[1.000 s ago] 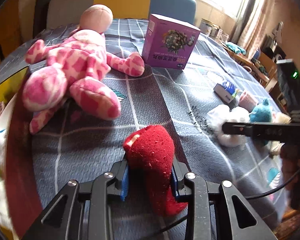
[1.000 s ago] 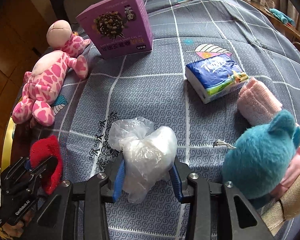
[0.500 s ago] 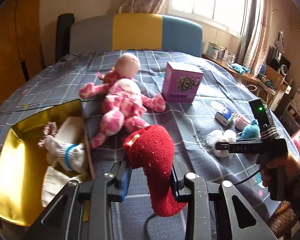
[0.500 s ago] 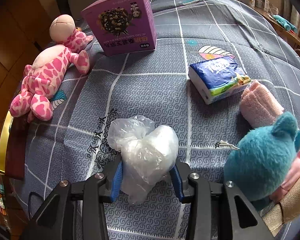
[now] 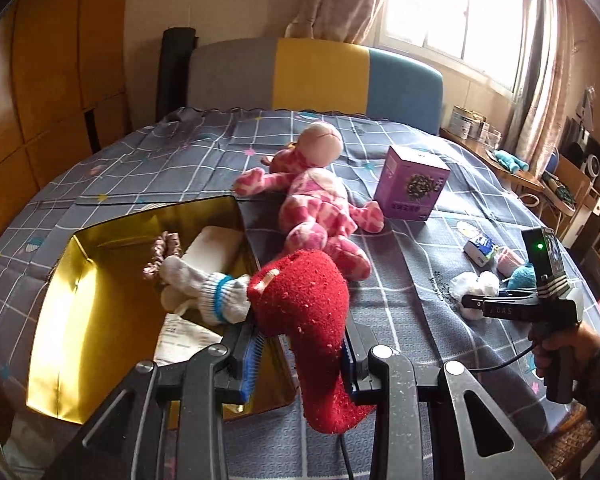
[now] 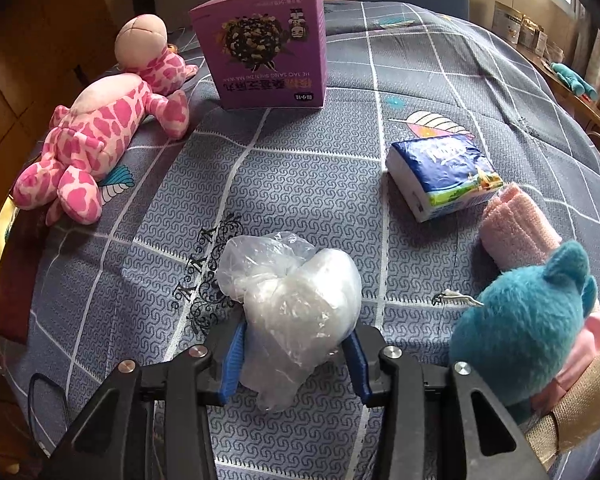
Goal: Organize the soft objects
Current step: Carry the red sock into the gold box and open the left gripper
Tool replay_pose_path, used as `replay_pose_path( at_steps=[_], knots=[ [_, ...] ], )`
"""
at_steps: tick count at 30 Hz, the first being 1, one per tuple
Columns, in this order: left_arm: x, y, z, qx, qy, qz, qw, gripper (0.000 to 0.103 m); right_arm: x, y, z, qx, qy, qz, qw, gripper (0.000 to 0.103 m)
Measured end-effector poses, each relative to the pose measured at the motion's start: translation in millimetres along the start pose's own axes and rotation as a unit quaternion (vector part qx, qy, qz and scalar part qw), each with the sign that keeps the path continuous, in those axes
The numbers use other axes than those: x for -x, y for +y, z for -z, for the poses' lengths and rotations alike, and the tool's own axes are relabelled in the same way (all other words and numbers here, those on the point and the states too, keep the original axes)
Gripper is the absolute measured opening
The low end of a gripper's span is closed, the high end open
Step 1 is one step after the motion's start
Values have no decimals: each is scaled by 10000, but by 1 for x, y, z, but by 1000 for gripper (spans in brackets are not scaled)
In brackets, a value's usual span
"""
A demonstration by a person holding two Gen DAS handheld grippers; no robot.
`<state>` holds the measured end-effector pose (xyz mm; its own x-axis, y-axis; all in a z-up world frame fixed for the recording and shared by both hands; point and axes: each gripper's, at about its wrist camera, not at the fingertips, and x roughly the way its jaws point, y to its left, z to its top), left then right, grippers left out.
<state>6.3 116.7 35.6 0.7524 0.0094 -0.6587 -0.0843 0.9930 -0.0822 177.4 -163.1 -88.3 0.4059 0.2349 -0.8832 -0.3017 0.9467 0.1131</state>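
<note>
My left gripper (image 5: 300, 356) is shut on a red fuzzy sock (image 5: 306, 320) and holds it in the air beside the right edge of a gold-lined box (image 5: 60, 312). The box holds a white sock with a blue band (image 5: 204, 288), a scrunchie and a white block. My right gripper (image 6: 296, 360) is shut on a clear plastic bag of white stuffing (image 6: 296, 304), low over the bedspread; it also shows in the left wrist view (image 5: 474, 286). A pink spotted plush (image 5: 316, 216) (image 6: 96, 136) lies between the box and the bag.
A purple carton (image 6: 266, 48) stands behind the plush. A tissue pack (image 6: 440, 176), a rolled pink towel (image 6: 516, 232) and a teal plush (image 6: 524, 328) lie at the right. The grey checked bedspread (image 6: 308, 168) covers the surface. A padded headboard and a window are behind.
My left gripper has lifted the red sock up off the bedspread and back toward the gold box, which has come into view. My right gripper stays shut on the bag, almost still.
</note>
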Motion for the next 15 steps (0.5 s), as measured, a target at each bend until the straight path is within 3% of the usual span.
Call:
replay_pose_path(
  at_steps=[15],
  knots=[
    [6,51,8,512,13,-435,9977,33,0,2,0,155,-83,79,9998,43]
  ],
)
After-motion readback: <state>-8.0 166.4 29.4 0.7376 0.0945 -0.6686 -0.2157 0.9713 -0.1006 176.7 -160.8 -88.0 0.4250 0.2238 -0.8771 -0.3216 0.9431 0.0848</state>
